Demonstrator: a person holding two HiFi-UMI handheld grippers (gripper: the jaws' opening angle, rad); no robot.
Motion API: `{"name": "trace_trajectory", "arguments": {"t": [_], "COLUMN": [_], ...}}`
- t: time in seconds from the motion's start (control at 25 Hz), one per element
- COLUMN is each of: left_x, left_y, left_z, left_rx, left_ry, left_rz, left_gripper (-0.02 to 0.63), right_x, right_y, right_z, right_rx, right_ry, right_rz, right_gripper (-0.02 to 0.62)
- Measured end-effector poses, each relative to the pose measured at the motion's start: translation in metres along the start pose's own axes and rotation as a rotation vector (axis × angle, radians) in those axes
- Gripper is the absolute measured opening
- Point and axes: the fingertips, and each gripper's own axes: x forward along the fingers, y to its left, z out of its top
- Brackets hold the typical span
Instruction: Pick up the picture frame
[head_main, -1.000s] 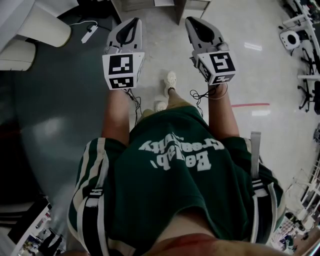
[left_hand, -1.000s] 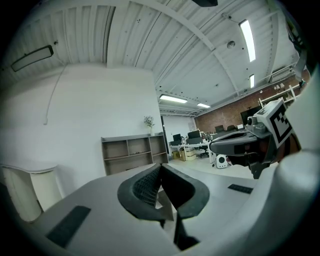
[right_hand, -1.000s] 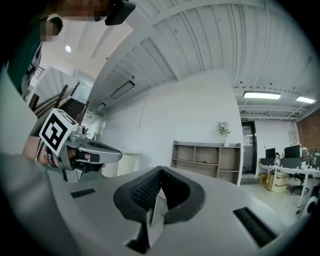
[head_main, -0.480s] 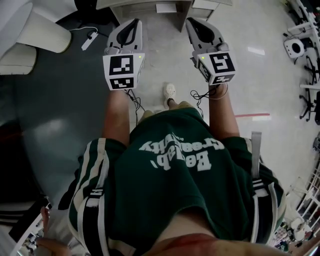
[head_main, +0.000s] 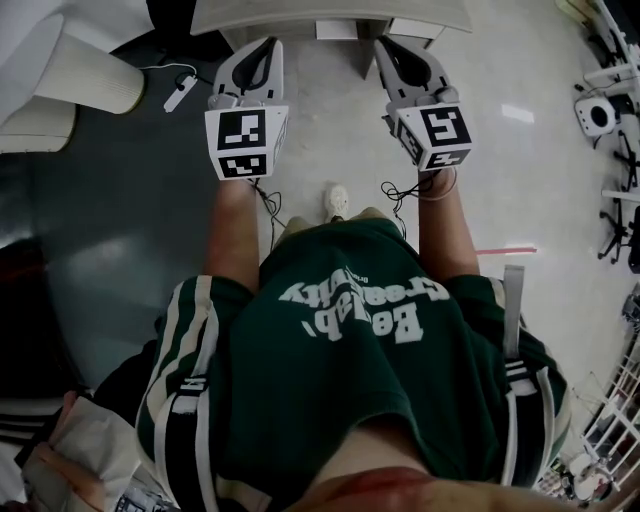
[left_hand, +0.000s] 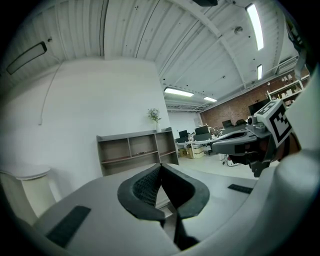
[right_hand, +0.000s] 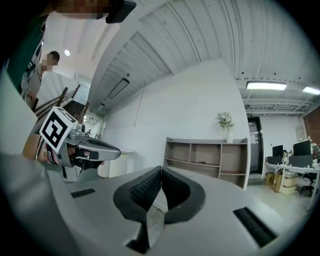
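Both the left tool (left_hand: 160, 166) and the right tool (right_hand: 161, 169) are clenched and empty. No picture frame can be made out on the shelf unit (left_hand: 137, 150). It is presumably light, rigid and fragile, and best pinched by its border.

Shelf unit (head_main: 330, 14) was cut off by the top edge of the head view; only its front lip showed. Small dark thing (right_hand: 201, 161) on a middle shelf was too small to tell. One shoe (head_main: 338, 200) showed; legs were hidden under the shirt (head_main: 350, 330). Clutter (head_main: 80, 465) at lower left was cropped and unclear.
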Motion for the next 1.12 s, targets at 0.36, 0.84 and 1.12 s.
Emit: {"name": "trace_trajectory", "arguments": {"t": [0.36,0.84,1.12], "left_x": [0.085,0.145,0.186], "left_y": [0.02,0.037,0.072], "left_z": [-0.007,-0.006,-0.016], "left_rx": [0.005,0.022,0.019], "left_ry": [0.006,0.019,0.024], "left_rz": [0.018,0.023,0.027], "left_gripper": [0.02,0.019,0.019], "right_x": [0.066,0.114,0.169], "right_y": [-0.061,-0.097,-0.112], "right_z": [-0.021,-0.028,-0.035], "right_rx": [0.008,0.03,0.029], "right_ry": [0.005,-0.008,-0.005], "right_rz": [0.014,0.038,0.048], "right_gripper": [0.034,0.035,0.034]}}
